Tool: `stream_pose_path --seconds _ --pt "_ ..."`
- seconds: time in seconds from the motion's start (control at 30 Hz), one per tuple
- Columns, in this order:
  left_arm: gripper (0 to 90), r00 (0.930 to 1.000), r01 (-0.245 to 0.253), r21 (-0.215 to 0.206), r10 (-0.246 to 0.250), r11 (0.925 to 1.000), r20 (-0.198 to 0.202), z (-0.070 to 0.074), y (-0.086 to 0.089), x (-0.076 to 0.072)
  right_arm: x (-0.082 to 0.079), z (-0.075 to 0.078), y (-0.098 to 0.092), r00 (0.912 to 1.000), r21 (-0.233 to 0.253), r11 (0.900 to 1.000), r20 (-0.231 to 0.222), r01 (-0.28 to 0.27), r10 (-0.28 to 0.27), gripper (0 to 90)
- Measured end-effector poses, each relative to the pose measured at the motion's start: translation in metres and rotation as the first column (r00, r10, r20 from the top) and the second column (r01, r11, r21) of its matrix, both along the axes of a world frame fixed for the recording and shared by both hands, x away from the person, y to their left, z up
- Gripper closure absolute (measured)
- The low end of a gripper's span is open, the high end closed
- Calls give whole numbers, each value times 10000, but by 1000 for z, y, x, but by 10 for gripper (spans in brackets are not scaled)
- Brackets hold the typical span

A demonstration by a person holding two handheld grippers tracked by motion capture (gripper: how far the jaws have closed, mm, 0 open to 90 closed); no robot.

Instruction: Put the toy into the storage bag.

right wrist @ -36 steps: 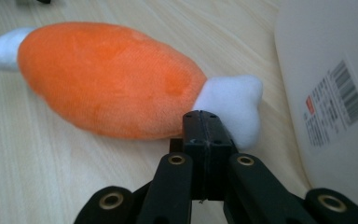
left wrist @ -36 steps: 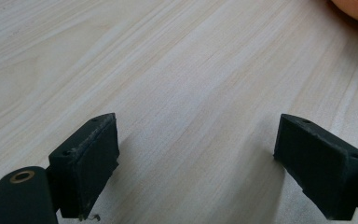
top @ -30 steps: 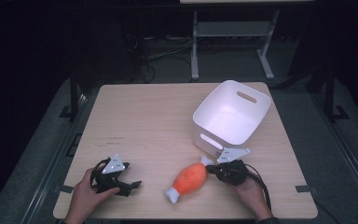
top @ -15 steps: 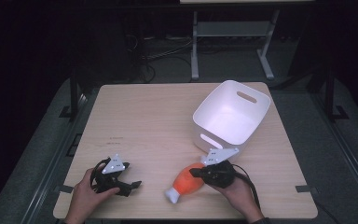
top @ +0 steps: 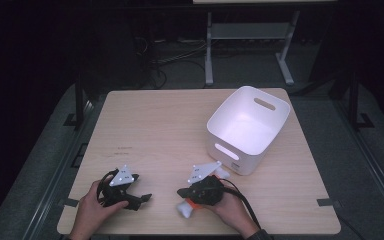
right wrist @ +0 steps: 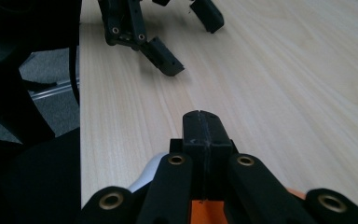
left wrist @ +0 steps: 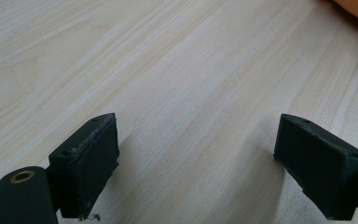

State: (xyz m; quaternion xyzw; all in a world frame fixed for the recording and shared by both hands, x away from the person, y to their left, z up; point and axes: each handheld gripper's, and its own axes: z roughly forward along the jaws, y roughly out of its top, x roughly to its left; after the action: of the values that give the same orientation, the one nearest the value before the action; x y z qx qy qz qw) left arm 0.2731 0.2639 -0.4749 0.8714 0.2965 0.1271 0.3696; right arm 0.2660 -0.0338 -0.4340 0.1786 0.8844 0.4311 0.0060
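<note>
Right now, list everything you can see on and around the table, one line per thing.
Table: one, light wood, centre of the high view.
Tub: one, white, with handle slots, far right part of the table.
Toy: one, orange and white, near edge, under the right gripper.
Metal stand: one, grey, on the floor beyond the table.
Cables: several, dark, on the floor beyond the table.
Left gripper: one, black, jaws apart over bare wood, near left.
Right gripper: one, black, jaws together above the toy.
Hands: two, one on each gripper, at the near edge.
</note>
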Motion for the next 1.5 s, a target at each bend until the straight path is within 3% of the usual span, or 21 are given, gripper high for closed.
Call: stream_pose_path --seconds 0.3,0.9,1.23,1.5 --pt "128 10000 10 12 -10 10000 -1 0 0 0 -5 -8 8 9994 -505 9983 -182 -306 297 894" --pt "128 10000 12 18 -12 10000 -2 0 0 0 -23 -5 -21 9985 -729 9964 -365 -440 414 894" --pt "129 10000 8 10 -8 10000 -3 0 0 0 -29 -6 -47 9988 -758 9971 -478 -105 69 894" --pt "129 10000 11 15 -11 10000 -4 0 0 0 -24 -4 -74 9977 -801 9954 -366 532 -563 894"
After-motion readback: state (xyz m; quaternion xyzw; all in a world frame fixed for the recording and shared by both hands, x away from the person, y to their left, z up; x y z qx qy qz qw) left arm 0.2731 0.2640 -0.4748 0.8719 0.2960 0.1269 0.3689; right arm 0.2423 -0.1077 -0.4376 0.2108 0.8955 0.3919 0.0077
